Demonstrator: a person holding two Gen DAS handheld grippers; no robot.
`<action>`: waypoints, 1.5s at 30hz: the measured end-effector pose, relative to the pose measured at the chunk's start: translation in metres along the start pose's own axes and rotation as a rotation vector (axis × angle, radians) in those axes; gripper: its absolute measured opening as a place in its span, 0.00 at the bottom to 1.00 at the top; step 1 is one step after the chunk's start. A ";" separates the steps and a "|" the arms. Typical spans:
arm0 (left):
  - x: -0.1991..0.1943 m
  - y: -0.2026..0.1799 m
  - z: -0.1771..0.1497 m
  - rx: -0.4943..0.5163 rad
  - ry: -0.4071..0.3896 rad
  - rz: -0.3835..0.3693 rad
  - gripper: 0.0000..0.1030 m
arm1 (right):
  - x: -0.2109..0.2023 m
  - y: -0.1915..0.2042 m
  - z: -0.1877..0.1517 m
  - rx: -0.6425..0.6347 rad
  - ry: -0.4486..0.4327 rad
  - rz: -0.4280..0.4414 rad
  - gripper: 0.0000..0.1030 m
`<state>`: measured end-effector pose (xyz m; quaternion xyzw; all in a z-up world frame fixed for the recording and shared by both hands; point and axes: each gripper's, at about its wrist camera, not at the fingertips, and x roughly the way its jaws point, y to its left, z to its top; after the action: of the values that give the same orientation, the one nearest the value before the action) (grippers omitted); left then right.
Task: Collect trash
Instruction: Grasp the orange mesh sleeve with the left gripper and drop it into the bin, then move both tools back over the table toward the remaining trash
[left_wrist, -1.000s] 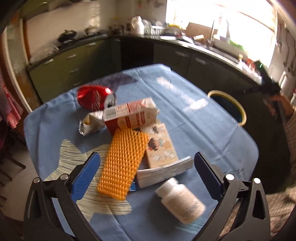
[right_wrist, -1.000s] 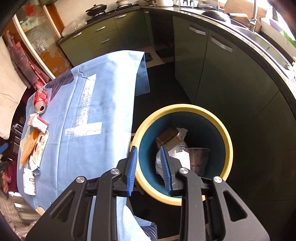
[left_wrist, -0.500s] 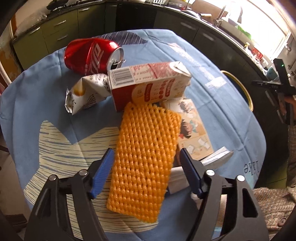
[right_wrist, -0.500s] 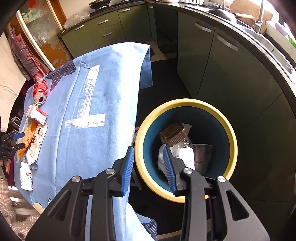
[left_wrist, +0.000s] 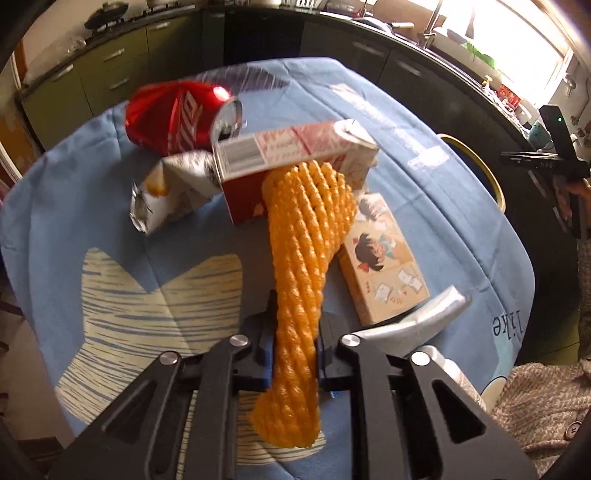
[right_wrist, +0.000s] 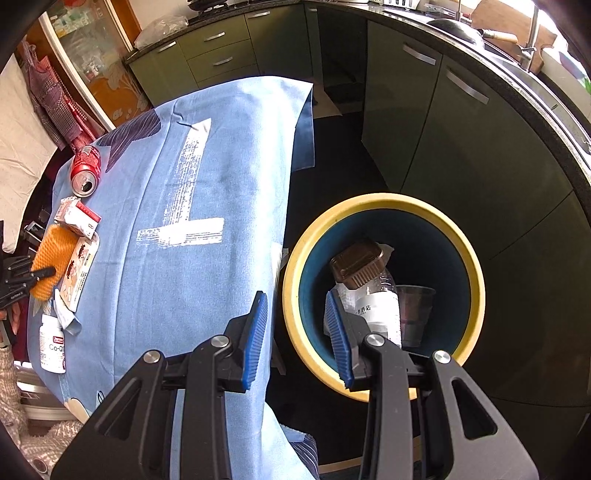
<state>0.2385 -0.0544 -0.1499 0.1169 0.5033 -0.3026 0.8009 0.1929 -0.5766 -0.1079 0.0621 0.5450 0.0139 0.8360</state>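
Note:
On the blue tablecloth (left_wrist: 110, 184) lies an orange foam net (left_wrist: 306, 251). My left gripper (left_wrist: 295, 317) has its jaws closing on the net's near part, and the blue pads squeeze it into a narrow strip. The net's far end rests against a red-and-white carton (left_wrist: 288, 147). In the right wrist view the same net (right_wrist: 51, 258) lies at the table's left edge. My right gripper (right_wrist: 297, 325) is open and empty above the near rim of a yellow-rimmed blue bin (right_wrist: 469, 266) on the floor.
Around the net lie a red can (left_wrist: 173, 114), a crumpled small carton (left_wrist: 166, 195), a cartoon card box (left_wrist: 384, 266), a silver tube (left_wrist: 417, 321) and a white pill bottle (right_wrist: 51, 347). The bin holds a brown tub (right_wrist: 358, 264), a plastic bottle (right_wrist: 376, 306) and a clear cup (right_wrist: 415, 306). Dark green cabinets (right_wrist: 443, 129) stand behind.
My left gripper came down over the orange net and its jaws closed from wide apart onto it, bunching it narrow. The right gripper stayed over the bin.

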 end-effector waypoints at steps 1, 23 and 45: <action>-0.005 -0.004 0.002 0.011 -0.018 0.012 0.13 | -0.001 0.000 0.000 0.000 -0.003 0.001 0.32; 0.065 -0.342 0.198 0.417 0.025 -0.301 0.13 | -0.096 -0.115 -0.089 0.208 -0.169 -0.083 0.32; -0.075 -0.268 0.142 0.256 -0.332 -0.296 0.90 | -0.064 -0.064 -0.071 0.039 -0.103 0.036 0.46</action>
<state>0.1584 -0.3086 0.0135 0.0912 0.3339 -0.4928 0.7983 0.0996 -0.6396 -0.0857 0.0887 0.5001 0.0153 0.8613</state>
